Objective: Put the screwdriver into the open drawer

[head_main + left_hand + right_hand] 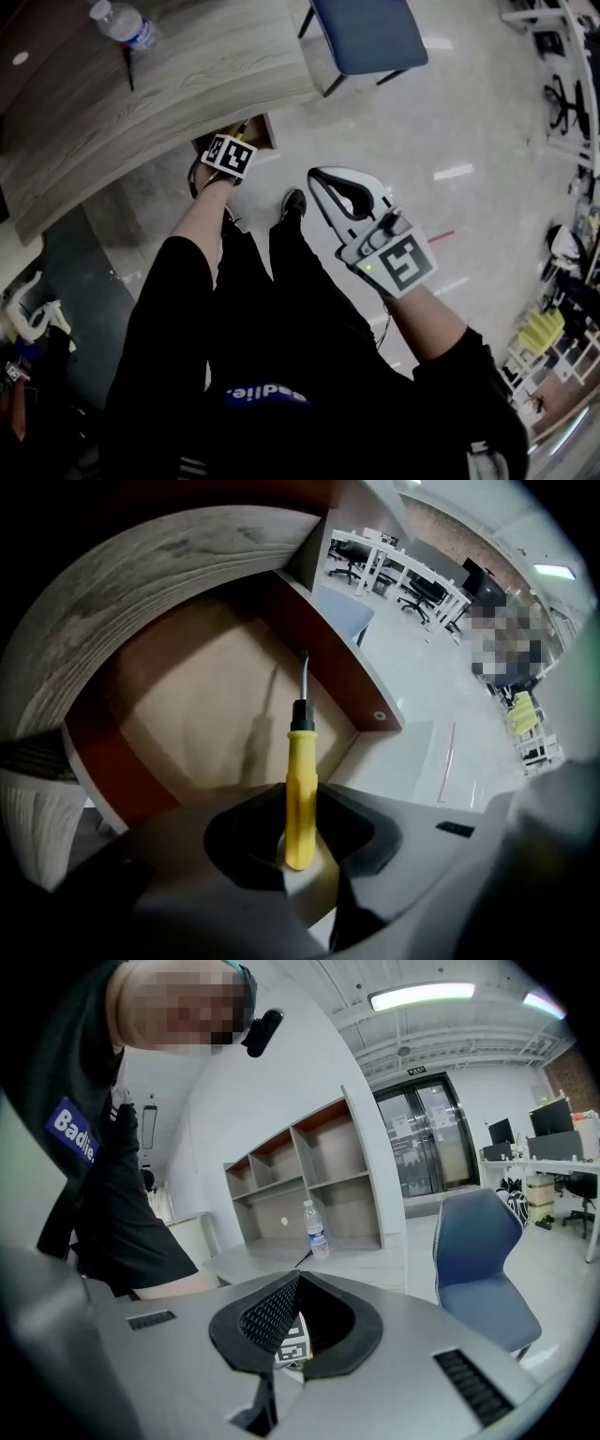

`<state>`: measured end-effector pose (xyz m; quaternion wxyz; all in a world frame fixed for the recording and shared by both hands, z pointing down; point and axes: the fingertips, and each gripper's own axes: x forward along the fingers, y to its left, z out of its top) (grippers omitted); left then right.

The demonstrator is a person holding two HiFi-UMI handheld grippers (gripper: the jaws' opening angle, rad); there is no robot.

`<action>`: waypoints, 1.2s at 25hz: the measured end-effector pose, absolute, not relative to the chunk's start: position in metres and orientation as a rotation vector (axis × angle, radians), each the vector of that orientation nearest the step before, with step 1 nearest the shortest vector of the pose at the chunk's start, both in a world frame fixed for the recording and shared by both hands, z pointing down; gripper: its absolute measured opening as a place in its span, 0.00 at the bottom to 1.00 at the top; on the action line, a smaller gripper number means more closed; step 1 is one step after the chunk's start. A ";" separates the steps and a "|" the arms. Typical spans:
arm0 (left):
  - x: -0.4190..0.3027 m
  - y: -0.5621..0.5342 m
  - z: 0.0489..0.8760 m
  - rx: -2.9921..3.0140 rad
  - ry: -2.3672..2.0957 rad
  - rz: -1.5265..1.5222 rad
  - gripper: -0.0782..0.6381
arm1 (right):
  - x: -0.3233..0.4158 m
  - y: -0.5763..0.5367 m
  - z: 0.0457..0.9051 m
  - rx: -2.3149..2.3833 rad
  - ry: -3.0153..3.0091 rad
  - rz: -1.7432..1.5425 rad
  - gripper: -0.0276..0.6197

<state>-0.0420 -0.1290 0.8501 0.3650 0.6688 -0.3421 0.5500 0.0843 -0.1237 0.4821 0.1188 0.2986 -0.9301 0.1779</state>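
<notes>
A screwdriver [300, 789] with a yellow handle and a thin metal shaft hangs tip down over the open drawer [206, 714], which has a pale wooden bottom and red-brown walls. My left gripper [300, 808] is shut on the handle and points straight down. In the head view the left gripper [231, 155] shows mostly as its marker cube, above the drawer [264, 131] at the desk's edge. My right gripper [323, 178] is held out level over the floor, apart from the drawer. Its jaws meet at the tips [298, 1279] with nothing between them.
The curved grey wooden desk [169, 84] overhangs the drawer and carries a water bottle [127, 26]. A blue chair [366, 33] stands beyond the desk's end. The person's legs and a shoe [293, 202] are beside the drawer. Office desks and chairs stand far off.
</notes>
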 end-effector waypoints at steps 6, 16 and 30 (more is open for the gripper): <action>-0.035 -0.134 0.855 1.679 -0.895 1.409 0.24 | 0.095 -0.126 0.484 0.891 -2.710 0.525 0.08; -0.030 -0.138 0.866 1.644 -0.918 1.395 0.24 | 0.108 -0.130 0.489 0.906 -2.696 0.533 0.08; -0.030 -0.139 0.866 1.648 -0.951 1.392 0.25 | 0.107 -0.127 0.487 0.880 -2.693 0.514 0.08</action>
